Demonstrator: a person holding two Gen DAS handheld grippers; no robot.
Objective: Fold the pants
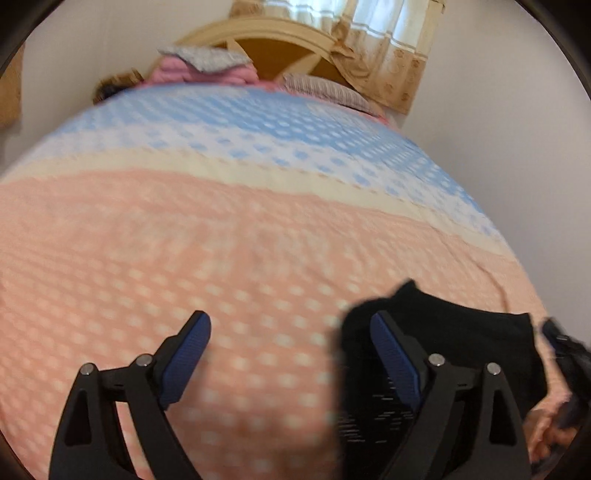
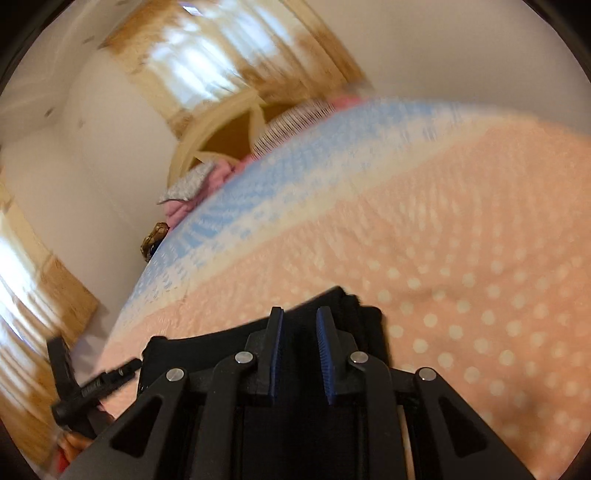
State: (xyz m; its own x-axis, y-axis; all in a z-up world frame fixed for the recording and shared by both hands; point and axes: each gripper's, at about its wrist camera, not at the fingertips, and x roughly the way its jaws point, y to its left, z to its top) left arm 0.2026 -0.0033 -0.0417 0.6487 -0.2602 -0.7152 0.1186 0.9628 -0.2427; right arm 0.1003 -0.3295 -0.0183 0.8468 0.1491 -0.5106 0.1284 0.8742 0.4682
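Black pants (image 1: pixel 461 332) lie bunched in a compact shape on the pink dotted bedspread (image 1: pixel 184 240), at the lower right of the left wrist view. My left gripper (image 1: pixel 291 319) stands wide open over bare bedspread, its right finger just in front of the pants' left edge. In the right wrist view the pants (image 2: pixel 207 350) lie directly under my right gripper (image 2: pixel 301 314). Its blue pads stand a narrow gap apart, with dark cloth showing behind the gap, and I see no cloth pinched between them. The left gripper (image 2: pixel 74 387) shows at the lower left there, beside the pants.
The bedspread turns cream, then blue (image 1: pixel 295 125), toward the far end. Pink and grey bedding (image 1: pixel 207 72) and a striped pillow (image 1: pixel 325 88) are piled against a wooden headboard (image 1: pixel 266 33). Curtains (image 1: pixel 388 48) hang behind it. A white wall borders the bed's right side.
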